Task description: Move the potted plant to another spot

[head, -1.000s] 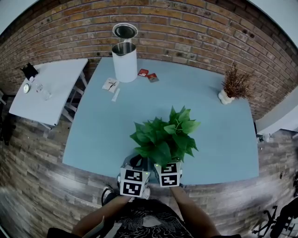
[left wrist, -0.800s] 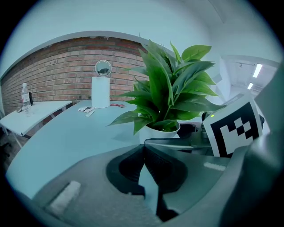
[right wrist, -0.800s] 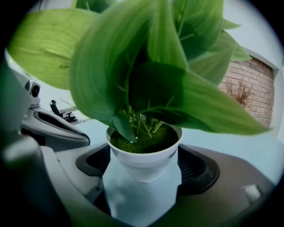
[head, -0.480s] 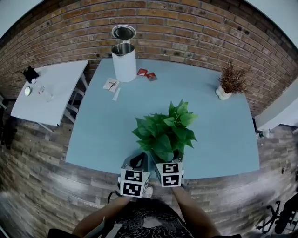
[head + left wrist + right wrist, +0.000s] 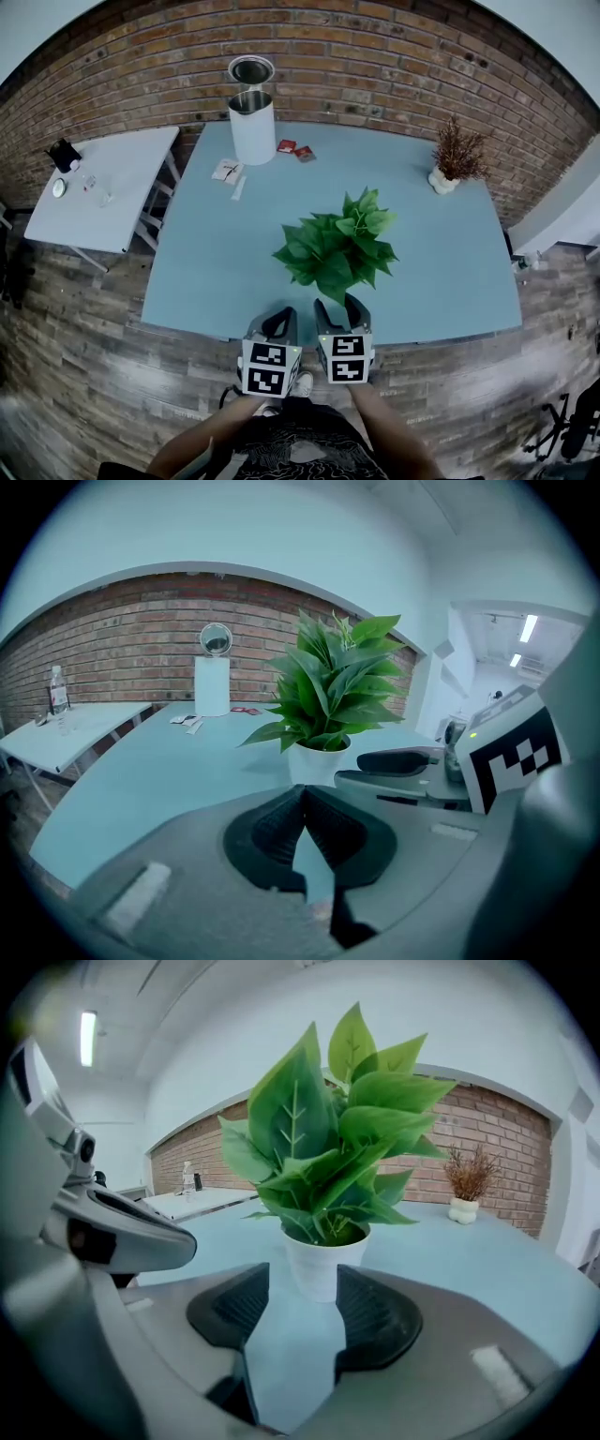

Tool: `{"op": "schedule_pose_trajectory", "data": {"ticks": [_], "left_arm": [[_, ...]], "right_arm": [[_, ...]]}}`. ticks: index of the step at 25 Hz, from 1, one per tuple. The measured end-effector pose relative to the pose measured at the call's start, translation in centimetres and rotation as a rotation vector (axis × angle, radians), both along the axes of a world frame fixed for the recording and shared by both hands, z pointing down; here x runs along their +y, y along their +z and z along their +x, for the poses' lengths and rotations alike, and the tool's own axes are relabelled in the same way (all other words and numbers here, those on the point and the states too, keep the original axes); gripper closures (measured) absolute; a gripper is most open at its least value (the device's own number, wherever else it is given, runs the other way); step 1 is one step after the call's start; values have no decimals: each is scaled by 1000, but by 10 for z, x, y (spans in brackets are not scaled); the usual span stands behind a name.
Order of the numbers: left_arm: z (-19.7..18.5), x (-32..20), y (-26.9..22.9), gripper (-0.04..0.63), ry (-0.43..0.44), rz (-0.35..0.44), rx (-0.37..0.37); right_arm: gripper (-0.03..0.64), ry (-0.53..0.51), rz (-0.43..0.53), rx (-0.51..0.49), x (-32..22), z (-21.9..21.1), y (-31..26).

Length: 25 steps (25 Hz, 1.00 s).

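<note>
The blue counter (image 5: 216, 272) filled most of the head view, and the potted plant (image 5: 337, 246) stood near its middle, a little toward the near edge. From above, the leaves hid its white pot (image 5: 323, 1269). Only the two tool views showed the pot, standing free on the counter. The right tool (image 5: 339, 309), just on the near side of the plant, was closing with nothing between its jaws. The left tool (image 5: 279, 319) beside it had its jaws together, empty. A white bin (image 5: 253, 131) stood far left and a dried sprig (image 5: 455, 155) far right.
</note>
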<state>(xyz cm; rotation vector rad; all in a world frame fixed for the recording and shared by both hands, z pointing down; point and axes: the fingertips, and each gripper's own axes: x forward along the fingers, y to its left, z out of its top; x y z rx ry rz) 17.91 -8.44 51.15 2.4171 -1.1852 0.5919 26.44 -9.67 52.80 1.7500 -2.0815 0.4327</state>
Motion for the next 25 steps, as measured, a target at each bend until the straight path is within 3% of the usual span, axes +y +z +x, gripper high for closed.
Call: {"op": "schedule_pose_trajectory", "data": {"ticks": [10,14,25], "left_arm": [[-6,30,-12,595,43,21,21],[-3,43,-15,595,78,31,24],[-9,69,-23,595,94,46,30]], "right_arm": [[513,31,33,-22,43,-18,-26],[607,46,54,-46,56,-21,-38],[612,40,52,-56,95,-37,-49]]}}
